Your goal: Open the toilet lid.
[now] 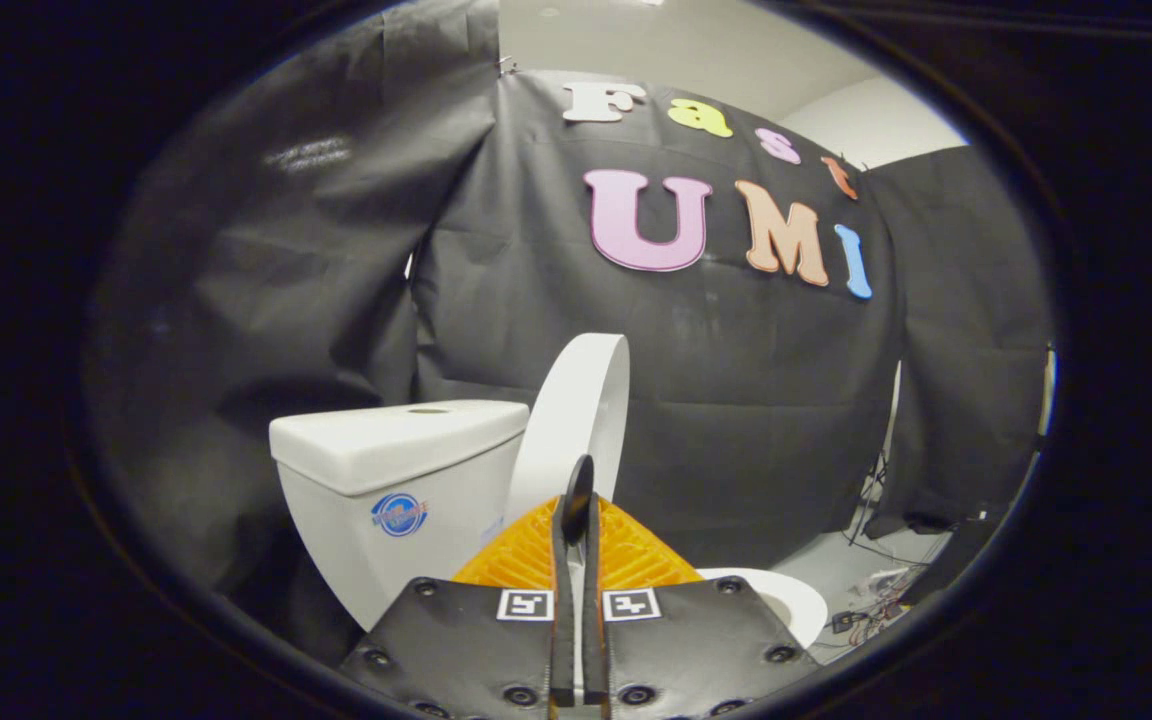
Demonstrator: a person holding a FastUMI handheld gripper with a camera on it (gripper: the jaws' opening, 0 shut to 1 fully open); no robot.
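The white toilet lid [576, 400] stands raised, nearly upright, tilted back toward the white tank [406, 500]. My gripper [577, 480] is shut, its two fingers pressed together with nothing visible between them. The fingertips [578, 478] lie in front of the lid's lower part, at or very near its surface; I cannot tell whether they touch it. Part of the white bowl rim [786, 595] shows just right of the fingers, below the lid.
The tank carries a round blue sticker [399, 514] on its front. Black cloth walls close in behind and to the left. On the pale floor to the right lie loose cables [876, 612] and a dark object [951, 560].
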